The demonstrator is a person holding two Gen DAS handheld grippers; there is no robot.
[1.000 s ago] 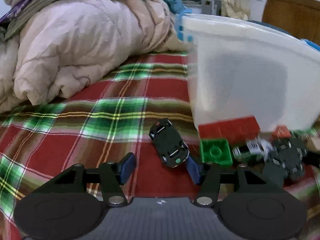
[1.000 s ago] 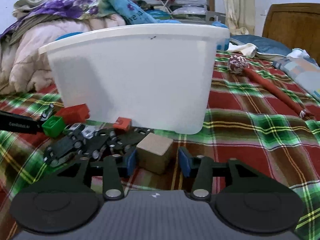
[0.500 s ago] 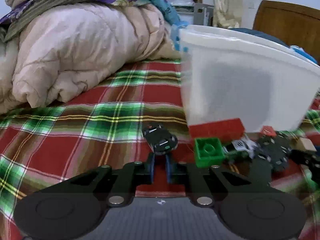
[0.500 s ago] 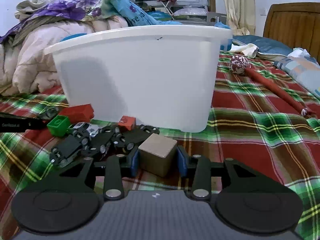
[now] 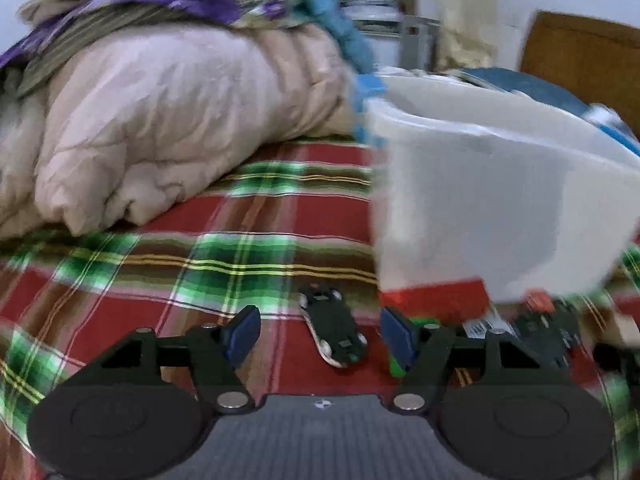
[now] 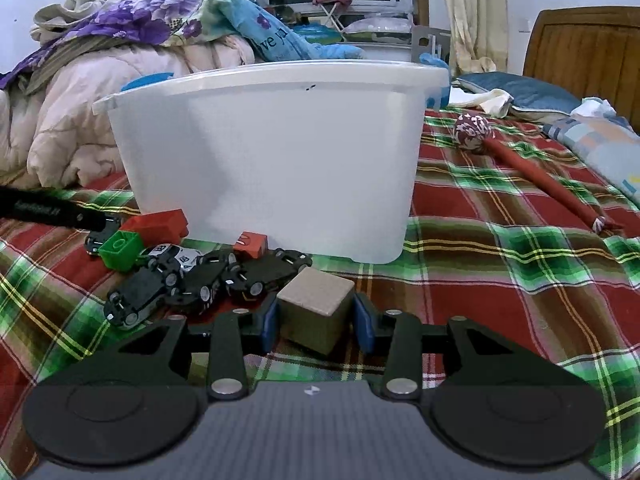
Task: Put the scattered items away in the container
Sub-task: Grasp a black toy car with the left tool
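Note:
A white plastic tub (image 6: 276,160) stands on the plaid bed; it also shows in the left wrist view (image 5: 480,208). My left gripper (image 5: 320,332) is open, its blue pads either side of a black toy car (image 5: 334,330) lying on the blanket. My right gripper (image 6: 316,320) is shut on a beige wooden cube (image 6: 316,308). In front of the tub lie a red brick (image 6: 156,226), a green brick (image 6: 120,250), a small red block (image 6: 250,244) and several black toy cars (image 6: 200,284).
A pink quilt pile (image 5: 160,120) rises at the left. A red fabric stick with a patterned ball end (image 6: 520,164) lies on the blanket at the right. Pillows (image 6: 592,140) and a wooden headboard (image 6: 584,44) are at the far right.
My left gripper was shut near the black car half a second ago and now stands open around it. My right gripper has closed on the cube and lifted slightly.

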